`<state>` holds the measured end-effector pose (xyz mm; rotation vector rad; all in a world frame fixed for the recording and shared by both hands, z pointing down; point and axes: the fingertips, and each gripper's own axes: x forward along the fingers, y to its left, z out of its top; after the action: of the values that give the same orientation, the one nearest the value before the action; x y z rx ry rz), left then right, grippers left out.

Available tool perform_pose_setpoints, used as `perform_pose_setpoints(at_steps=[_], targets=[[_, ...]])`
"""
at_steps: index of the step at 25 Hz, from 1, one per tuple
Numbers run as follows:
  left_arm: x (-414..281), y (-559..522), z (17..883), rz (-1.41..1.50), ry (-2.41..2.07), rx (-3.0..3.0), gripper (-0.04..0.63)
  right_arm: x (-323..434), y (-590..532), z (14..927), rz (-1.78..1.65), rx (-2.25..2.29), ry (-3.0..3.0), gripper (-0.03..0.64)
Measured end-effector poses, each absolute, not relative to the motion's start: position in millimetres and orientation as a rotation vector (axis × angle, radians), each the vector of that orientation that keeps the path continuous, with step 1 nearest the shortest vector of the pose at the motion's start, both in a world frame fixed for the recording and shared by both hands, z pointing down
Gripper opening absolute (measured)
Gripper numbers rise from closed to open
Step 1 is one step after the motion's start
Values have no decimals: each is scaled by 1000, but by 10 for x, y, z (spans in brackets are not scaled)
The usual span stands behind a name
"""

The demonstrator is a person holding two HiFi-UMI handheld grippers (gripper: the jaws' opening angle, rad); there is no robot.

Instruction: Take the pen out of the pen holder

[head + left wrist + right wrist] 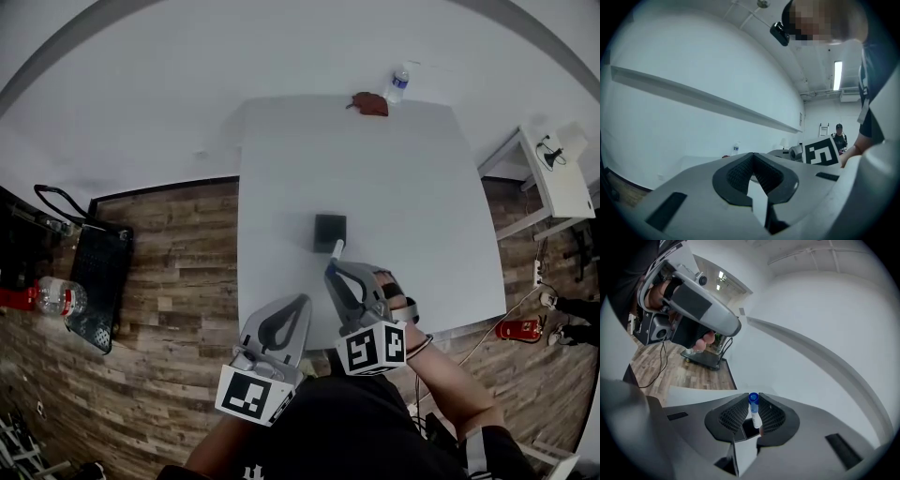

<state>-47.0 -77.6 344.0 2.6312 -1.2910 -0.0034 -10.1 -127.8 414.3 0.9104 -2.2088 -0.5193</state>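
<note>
Since right hand-held gripper [753, 399] pinching pen [754, 414], pen looks clear of pen holder [329, 232], hovering at its 5 o'clock over tabletop [412, 187]. Basically done imo. Left hand-held gripper [752, 157] pressed together, empty.

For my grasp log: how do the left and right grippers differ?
The grey right gripper is shut on a white pen with a blue cap; the grey left gripper is shut on nothing. The right reaches over the white table beside the black square pen holder; the left hangs at the table's near edge. Both carry a marker cube.
</note>
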Motion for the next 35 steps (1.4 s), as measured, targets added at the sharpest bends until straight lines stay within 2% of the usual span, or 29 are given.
perform_pose_setpoints(at_steps=[17,35], targets=[[-530,-590,3296,-63,-1241,2712,8,-239,-684,3529,-581,990,-2179,69],[-460,-547,3304,-82,-1215,2722,8,-156,-516,3520,-560,1023,-2141,69]])
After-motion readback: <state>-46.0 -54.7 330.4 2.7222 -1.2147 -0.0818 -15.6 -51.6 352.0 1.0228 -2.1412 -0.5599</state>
